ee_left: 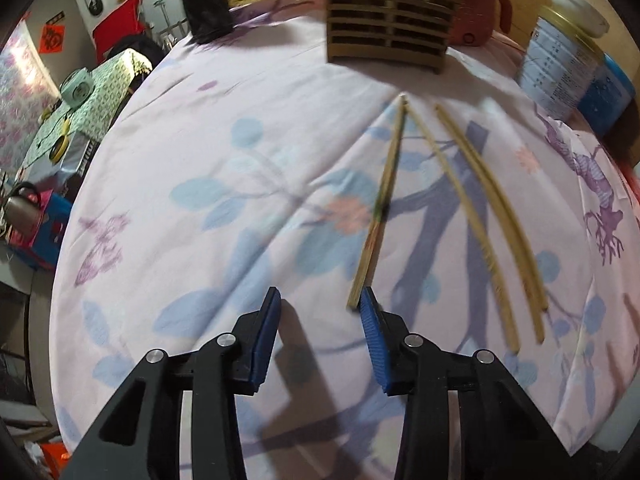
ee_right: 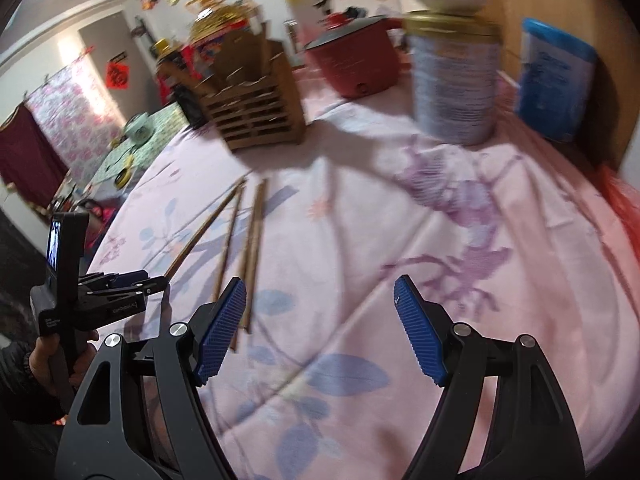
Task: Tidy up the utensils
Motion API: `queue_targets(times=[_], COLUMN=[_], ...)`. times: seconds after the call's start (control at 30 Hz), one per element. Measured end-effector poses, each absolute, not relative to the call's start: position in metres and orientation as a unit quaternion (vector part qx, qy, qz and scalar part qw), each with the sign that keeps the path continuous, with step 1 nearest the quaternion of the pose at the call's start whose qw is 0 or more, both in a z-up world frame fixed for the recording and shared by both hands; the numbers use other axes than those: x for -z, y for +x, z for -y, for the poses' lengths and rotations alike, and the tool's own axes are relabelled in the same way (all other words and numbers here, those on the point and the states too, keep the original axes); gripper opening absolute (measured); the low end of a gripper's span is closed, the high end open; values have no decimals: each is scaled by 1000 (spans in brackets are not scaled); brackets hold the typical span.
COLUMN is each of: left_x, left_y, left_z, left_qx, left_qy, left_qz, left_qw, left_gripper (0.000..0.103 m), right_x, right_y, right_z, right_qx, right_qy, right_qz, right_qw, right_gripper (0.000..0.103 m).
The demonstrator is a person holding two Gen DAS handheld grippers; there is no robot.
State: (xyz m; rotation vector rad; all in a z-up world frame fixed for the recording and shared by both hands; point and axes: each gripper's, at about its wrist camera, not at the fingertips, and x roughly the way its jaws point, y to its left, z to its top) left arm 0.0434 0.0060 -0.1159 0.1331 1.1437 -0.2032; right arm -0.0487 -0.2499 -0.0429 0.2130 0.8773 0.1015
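Several wooden chopsticks (ee_left: 460, 200) lie loose on the floral cloth, fanned out from a point near the slatted wooden utensil holder (ee_left: 386, 24). My left gripper (ee_left: 320, 300) is open and empty; its right fingertip sits beside the near end of the leftmost chopstick (ee_left: 380, 208). In the right wrist view the chopsticks (ee_right: 240, 240) lie left of centre, the holder (ee_right: 256, 108) behind them. My right gripper (ee_right: 320, 292) is open wide and empty, its left finger over the near chopstick ends. The left gripper (ee_right: 152, 284) shows there at the left edge.
A red pot (ee_right: 352, 60), a tall tin can (ee_right: 456, 80) and a blue package (ee_right: 556, 80) stand at the back right. A black jar (ee_left: 206, 8) stands back left. The table edge (ee_left: 76, 200) curves down the left, with a cluttered room beyond.
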Motion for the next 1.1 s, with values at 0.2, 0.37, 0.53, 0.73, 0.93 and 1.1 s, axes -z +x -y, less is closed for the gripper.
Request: queue_targets(times=[0.2, 0.37, 0.53, 0.73, 0.93, 1.1], left_x=[116, 117, 118, 117, 116, 115], left_y=[37, 44, 48, 39, 27, 22], left_z=[-11, 0, 16, -10, -49, -54], left_qx=[93, 101, 118, 92, 65, 59], left_qy=[64, 67, 74, 49, 25, 23], left_qz=[-537, -530, -518, -524, -529, -527], left_qw=[836, 839, 844, 845, 846, 847], left_gripper=[41, 40, 9, 6, 6, 6], right_x=[41, 39, 38, 49, 84, 98], right_y=[-46, -54, -59, -52, -49, -44], right_z=[223, 234, 257, 238, 194, 184], right_qx=[-81, -65, -43, -80, -125, -138], right_qy=[64, 66, 96, 60, -44, -55], right_qz=[-427, -425, -418, -437, -471, -478], right_qw=[898, 901, 902, 894, 872, 866], right_gripper=[75, 75, 75, 71, 49, 40])
